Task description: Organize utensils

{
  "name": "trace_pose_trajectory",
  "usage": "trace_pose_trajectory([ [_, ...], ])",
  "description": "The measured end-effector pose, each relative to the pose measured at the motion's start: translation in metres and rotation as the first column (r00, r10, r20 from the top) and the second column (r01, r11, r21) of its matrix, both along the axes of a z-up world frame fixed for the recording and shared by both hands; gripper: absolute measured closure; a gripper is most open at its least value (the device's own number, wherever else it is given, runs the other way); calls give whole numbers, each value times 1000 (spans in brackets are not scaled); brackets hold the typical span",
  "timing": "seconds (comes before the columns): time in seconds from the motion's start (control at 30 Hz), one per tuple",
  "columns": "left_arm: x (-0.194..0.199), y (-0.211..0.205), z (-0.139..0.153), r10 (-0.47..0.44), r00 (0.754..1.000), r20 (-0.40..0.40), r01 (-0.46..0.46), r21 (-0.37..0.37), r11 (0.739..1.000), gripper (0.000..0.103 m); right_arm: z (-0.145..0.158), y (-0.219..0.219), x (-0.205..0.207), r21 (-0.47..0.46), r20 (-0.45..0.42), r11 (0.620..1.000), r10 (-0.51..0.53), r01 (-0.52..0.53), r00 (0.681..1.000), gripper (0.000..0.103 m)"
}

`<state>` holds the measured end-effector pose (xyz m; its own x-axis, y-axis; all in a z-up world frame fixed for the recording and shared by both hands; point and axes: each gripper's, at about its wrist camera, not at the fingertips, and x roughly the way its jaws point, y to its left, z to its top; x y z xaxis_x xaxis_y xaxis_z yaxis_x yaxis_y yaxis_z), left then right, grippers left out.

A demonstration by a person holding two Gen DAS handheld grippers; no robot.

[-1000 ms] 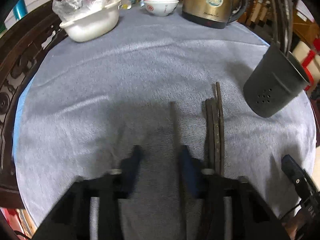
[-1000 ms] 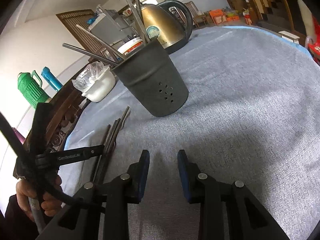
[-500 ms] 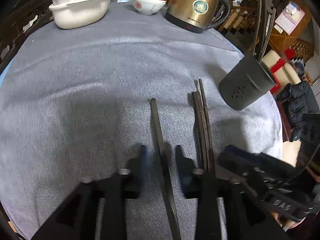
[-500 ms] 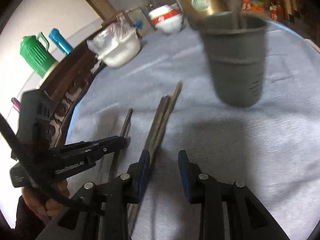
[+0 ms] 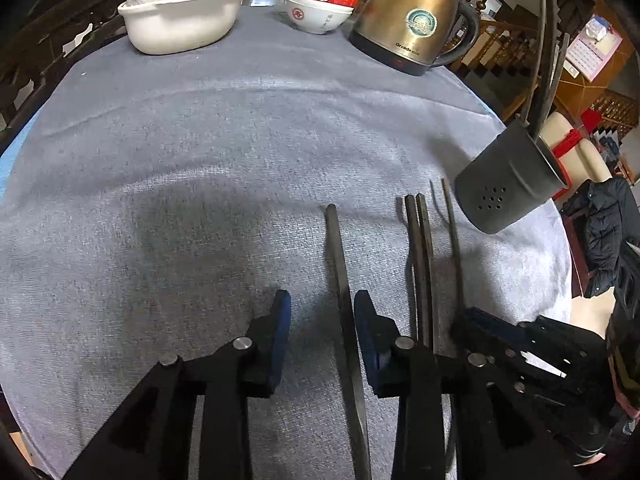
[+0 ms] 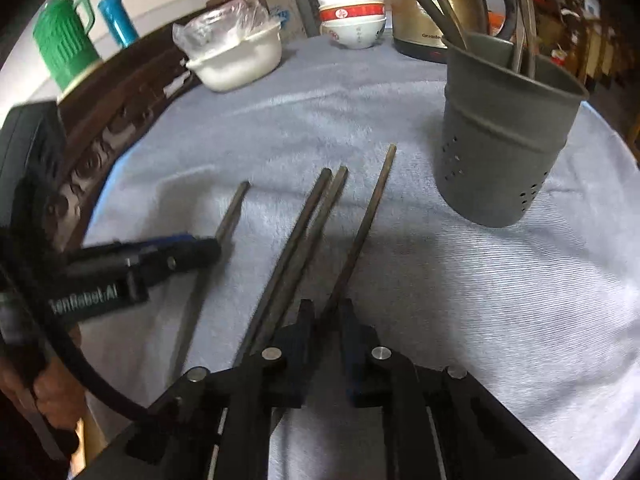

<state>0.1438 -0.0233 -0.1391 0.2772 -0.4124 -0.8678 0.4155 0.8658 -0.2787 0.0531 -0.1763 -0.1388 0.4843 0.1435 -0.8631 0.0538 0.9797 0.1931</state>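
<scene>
Several dark chopsticks lie on the grey cloth: a single one (image 5: 336, 248), a touching pair (image 5: 418, 248) and a thin one (image 5: 452, 232). My left gripper (image 5: 322, 312) straddles the single chopstick, its jaws closing; the stick runs along the right finger (image 5: 364, 320), with a gap to the left one. My right gripper (image 6: 326, 312) is closing on the rightmost chopstick (image 6: 372, 200), both pads against it, beside the pair (image 6: 308, 216). The dark grey perforated holder (image 6: 504, 140) stands upright beyond the chopsticks, several utensils in it.
A brass kettle (image 5: 412, 24), stacked red-and-white bowls (image 5: 320, 4) and a white dish with plastic wrap (image 5: 180, 20) stand at the far edge. A carved wooden chair (image 6: 100, 152), a green jug (image 6: 64, 44) and a blue flask (image 6: 118, 18) are off to the left.
The right gripper swung left from beside the holder to over the chopsticks and closed on the rightmost one. The left gripper shifted so the single chopstick lies between its fingers.
</scene>
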Motion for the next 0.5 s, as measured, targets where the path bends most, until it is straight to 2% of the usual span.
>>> trace_pose_trajectory([
  [0.17, 9, -5, -1, -4, 1000, -4, 4, 22, 1000, 72, 1, -12, -19, -9, -28, 999, 48, -48, 998, 89],
  [0.27, 14, -13, -2, -16, 1000, 4, 16, 44, 999, 72, 2, -21, -25, 29, -49, 998, 54, -53, 997, 89],
  [0.43, 20, -23, -2, -31, 1000, -1, 31, 65, 997, 72, 1, -43, -9, 126, -98, 990, -52, 65, 994, 85],
  [0.5, 24, -26, -2, -29, 1000, -11, 30, 73, 997, 72, 3, -49, 0, 135, -104, 984, -101, 114, 989, 79],
])
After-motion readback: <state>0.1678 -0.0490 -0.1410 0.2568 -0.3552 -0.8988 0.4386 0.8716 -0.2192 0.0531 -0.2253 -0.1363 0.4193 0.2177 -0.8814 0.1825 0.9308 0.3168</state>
